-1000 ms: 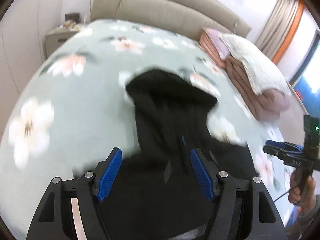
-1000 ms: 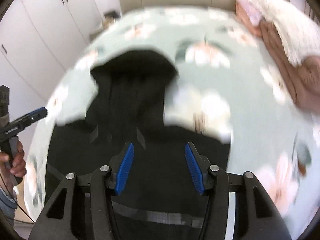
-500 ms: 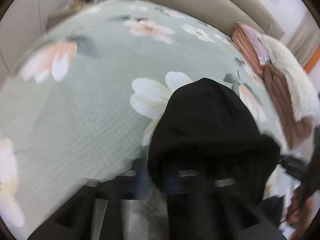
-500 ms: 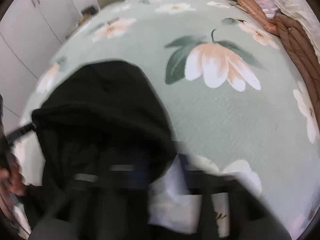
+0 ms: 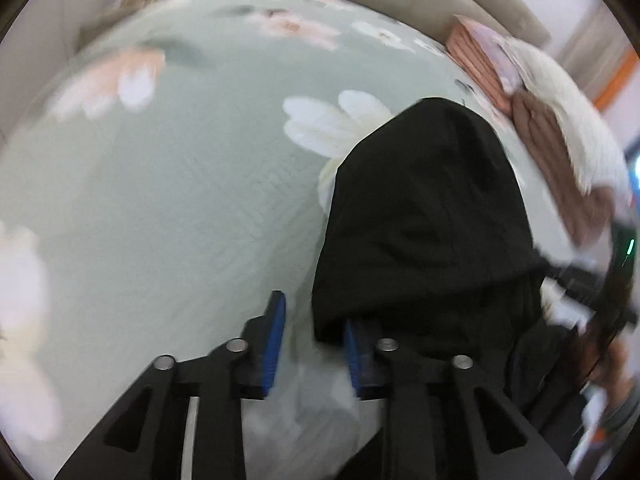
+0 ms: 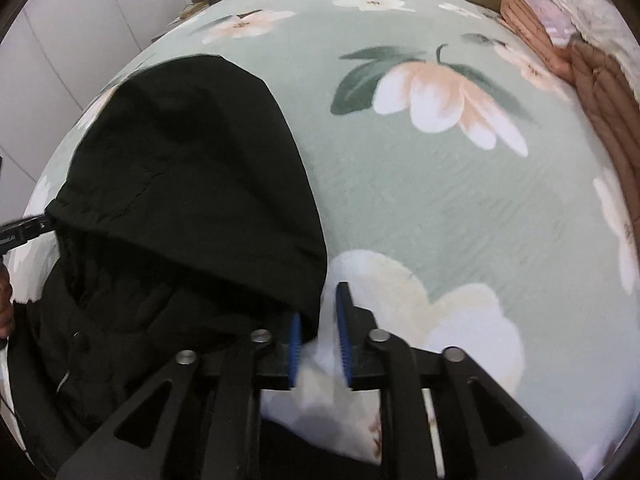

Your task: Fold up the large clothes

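Garment: a black hooded jacket (image 6: 192,184) lies on the flowered bed cover (image 6: 440,208), hood spread flat toward the headboard.
My left fingers (image 5: 314,346): just been opening; the hood's left corner edge overlaps the right pad, the gap shows bed cover; not clamped.
My right fingers (image 6: 318,340): also just been opening; the hood's right corner hangs loosely between the pads, unpinched.
Beside: folded quilts (image 6: 592,56) stacked at the bed's right edge.

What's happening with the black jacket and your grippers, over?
Left gripper, right gripper: jaws just opening, hood rim loose between them. Black jacket down on bedspread. Folded blankets at far side, not in the way.
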`<state>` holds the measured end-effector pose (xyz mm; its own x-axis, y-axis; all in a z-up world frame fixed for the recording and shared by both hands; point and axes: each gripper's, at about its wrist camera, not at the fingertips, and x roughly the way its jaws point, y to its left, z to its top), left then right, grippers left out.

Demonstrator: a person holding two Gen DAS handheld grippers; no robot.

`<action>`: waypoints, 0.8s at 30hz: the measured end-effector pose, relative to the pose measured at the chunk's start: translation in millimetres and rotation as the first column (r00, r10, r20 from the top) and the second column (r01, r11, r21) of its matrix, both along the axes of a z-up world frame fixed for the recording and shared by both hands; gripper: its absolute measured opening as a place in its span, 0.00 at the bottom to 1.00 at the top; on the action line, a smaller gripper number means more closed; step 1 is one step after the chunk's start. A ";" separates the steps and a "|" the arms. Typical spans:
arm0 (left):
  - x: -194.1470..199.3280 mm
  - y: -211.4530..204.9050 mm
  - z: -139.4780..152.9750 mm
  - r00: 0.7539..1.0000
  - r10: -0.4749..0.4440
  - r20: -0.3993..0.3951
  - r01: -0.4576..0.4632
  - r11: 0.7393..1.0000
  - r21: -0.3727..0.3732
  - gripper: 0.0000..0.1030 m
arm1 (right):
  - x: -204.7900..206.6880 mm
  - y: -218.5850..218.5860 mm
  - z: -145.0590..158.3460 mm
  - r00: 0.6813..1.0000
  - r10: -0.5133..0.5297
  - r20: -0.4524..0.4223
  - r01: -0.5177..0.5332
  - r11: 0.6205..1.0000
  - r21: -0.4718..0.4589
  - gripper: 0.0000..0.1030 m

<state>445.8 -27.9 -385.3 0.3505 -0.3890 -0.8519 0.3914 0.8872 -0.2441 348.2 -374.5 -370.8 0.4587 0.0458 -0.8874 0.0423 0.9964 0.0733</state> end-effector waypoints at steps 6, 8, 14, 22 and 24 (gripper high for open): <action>-20.6 17.4 59.3 0.990 -0.001 0.140 0.020 0.991 -0.133 0.57 | -32.3 1.4 62.3 0.983 0.058 0.175 -0.069 0.996 0.058 0.68; -14.4 2.0 71.8 0.985 -0.011 0.175 0.048 0.977 -0.208 0.64 | -14.9 8.4 72.5 0.978 0.043 0.204 -0.062 0.994 0.088 0.68; 24.2 -60.4 18.1 0.997 -0.075 0.020 0.077 0.992 -0.096 0.64 | 44.0 22.4 26.6 0.997 0.027 0.069 -0.031 0.998 0.054 0.65; 9.3 -59.7 -28.5 0.987 -0.160 0.027 0.161 0.986 -0.037 0.64 | 32.0 10.6 -24.2 0.999 0.049 -0.015 -0.048 0.997 0.063 0.64; 6.1 -61.5 -19.8 0.987 -0.157 0.034 0.158 0.987 -0.013 0.64 | 33.4 4.8 -20.4 0.999 0.048 -0.023 -0.046 0.995 0.094 0.64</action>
